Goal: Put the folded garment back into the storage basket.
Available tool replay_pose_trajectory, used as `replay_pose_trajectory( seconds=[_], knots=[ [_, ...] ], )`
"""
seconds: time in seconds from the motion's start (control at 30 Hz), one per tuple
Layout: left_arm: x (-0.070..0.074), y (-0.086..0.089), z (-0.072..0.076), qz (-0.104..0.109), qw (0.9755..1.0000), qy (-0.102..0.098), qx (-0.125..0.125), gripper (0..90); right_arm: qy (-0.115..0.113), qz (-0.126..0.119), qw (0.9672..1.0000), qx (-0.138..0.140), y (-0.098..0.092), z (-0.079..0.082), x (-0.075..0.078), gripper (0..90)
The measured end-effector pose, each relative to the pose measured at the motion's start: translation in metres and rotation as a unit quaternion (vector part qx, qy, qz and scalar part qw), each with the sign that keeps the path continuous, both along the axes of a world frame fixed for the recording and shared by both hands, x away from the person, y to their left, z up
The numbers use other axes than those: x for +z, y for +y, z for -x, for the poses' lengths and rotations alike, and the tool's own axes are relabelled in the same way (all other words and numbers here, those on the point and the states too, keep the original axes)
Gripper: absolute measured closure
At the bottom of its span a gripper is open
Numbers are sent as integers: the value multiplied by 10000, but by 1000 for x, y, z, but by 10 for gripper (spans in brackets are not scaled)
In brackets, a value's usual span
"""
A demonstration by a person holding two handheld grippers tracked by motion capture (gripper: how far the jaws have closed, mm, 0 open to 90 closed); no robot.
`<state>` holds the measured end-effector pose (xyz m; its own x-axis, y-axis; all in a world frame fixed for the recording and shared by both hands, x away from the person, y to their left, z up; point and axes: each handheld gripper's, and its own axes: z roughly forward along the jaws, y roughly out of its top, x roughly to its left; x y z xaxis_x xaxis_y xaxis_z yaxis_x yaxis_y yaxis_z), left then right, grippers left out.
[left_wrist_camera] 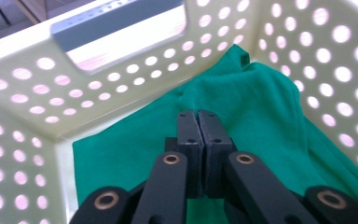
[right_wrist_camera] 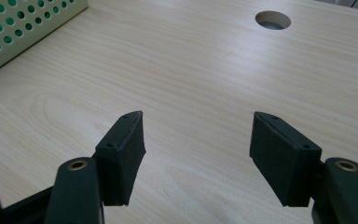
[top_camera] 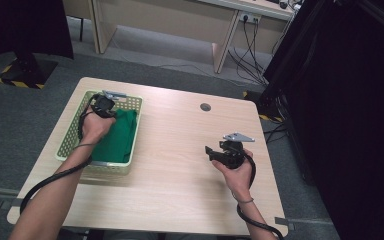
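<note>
A pale green perforated basket (top_camera: 69, 141) stands on the left part of the wooden table (top_camera: 180, 150), and a green cloth (top_camera: 117, 135) lies crumpled inside it. My left gripper (top_camera: 102, 106) reaches into the far end of the basket. In the left gripper view its jaws (left_wrist_camera: 198, 116) are pressed together just over the cloth (left_wrist_camera: 265, 107), with no fabric showing between them, near the basket wall (left_wrist_camera: 28, 107). My right gripper (top_camera: 211, 151) hovers over bare table at the right, jaws wide apart (right_wrist_camera: 196, 135) with nothing between them.
A round cable hole (top_camera: 205, 107) sits in the table toward the far edge, also ahead of the right gripper (right_wrist_camera: 272, 20). The basket's corner (right_wrist_camera: 18, 28) lies at the upper left of the right gripper view. Black curtains flank the table; desks and cables stand behind.
</note>
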<state>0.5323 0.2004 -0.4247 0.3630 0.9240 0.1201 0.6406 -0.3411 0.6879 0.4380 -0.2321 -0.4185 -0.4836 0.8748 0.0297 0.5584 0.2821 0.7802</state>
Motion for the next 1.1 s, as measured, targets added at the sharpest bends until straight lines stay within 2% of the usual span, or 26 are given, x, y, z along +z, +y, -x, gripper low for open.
replay_pose_trajectory(
  seconds=[0.3, 0.4, 0.57, 0.6, 0.63, 0.7, 0.77, 0.8, 0.97, 1.0, 1.1],
  knots=[
    [-8, 1, -3, -151, 9996, 18, 221, 875, 7, 0, 10000, -5, -2, 1, -1, 357],
    [-10, -1, -5, -260, 9994, 58, 220, 857, -4, -11, 10000, -7, -3, 1, -1, 357],
    [-13, -3, -7, -343, 9991, 93, 236, 728, -5, -30, 10000, -27, -5, 2, -2, 357],
    [-13, -2, -7, -309, 9991, 91, 263, 679, 13, -39, 10000, -35, -5, 2, -2, 357],
    [-14, -2, -7, -305, 9990, 77, 303, 679, 13, -39, 10000, -35, -5, 2, -2, 357],
    [-14, -1, -6, -296, 9990, 65, 324, 617, 2, -38, 10000, -33, -6, 2, -2, 357],
    [-12, -1, -5, -313, 9989, 15, 345, 588, -6, -42, 10000, -31, -6, 2, -1, 357],
    [-11, -1, -4, -319, 9988, -23, 359, 544, -12, -49, 10000, -29, -6, 3, -1, 356],
    [3, 3, 4, -220, 9986, -282, 386, 482, -26, -42, 10000, -28, -6, 3, 1, 356],
    [5, 4, 5, -193, 9985, -330, 380, 447, -28, -46, 10000, -26, -6, 3, 1, 356],
    [13, 9, 11, -175, 9983, -435, 350, 436, -26, -49, 10000, -28, -6, 3, 0, 356]
  ],
)
